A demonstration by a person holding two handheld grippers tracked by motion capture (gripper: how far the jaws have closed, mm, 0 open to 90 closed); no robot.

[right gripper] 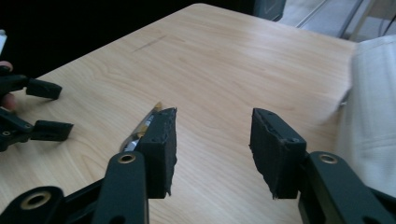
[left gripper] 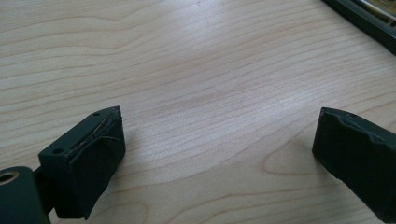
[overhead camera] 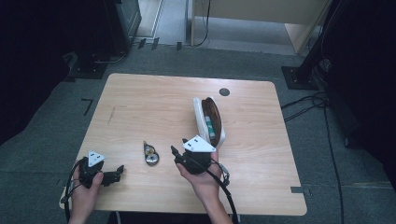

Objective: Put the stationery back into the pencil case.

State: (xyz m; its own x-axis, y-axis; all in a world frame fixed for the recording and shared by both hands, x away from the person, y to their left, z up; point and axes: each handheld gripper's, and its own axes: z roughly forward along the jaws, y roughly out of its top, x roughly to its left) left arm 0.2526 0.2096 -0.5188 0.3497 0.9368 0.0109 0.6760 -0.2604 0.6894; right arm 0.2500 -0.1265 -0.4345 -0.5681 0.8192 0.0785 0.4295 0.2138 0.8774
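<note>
No text, label, brand, number or sign can be read on anything in these three views.

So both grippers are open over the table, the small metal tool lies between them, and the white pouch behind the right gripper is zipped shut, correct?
Not quite: the white pouch is open, not zipped shut. The high view shows its brown lining and items inside. The rest holds: the left gripper and right gripper are both open over the table, and the small metal tool lies between them.
</note>
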